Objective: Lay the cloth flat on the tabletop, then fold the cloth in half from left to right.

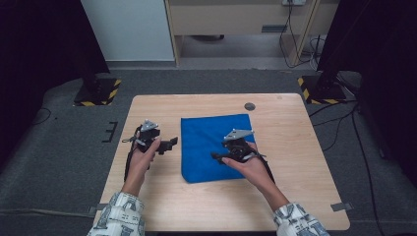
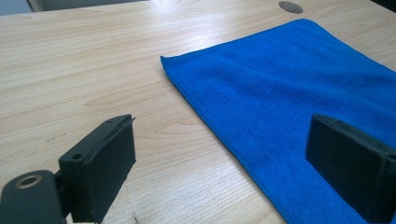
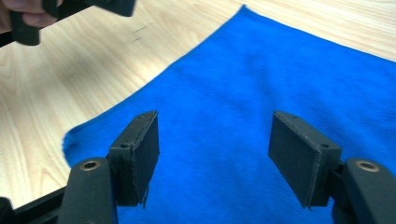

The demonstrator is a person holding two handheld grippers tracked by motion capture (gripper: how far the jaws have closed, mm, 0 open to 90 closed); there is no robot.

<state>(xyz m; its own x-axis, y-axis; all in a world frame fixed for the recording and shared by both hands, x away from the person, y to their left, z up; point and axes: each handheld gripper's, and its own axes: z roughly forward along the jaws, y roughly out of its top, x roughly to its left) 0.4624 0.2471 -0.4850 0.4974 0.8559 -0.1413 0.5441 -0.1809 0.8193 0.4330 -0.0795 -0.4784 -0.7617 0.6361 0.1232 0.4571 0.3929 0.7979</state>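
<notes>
Both forearms are coming in from the near edge of the table, each in a patterned sleeve. The left hand is gripping the left gripper over the table's left half, its jaws pointing toward the table's middle and standing wide apart with nothing between them. The right hand is holding the right gripper nearer the table's centre, pointing leftward toward the other gripper; its jaws are standing parted, nothing pinched between the pads.

The cloth lies flat on the table, left gripper beside it, right gripper above it.
</notes>
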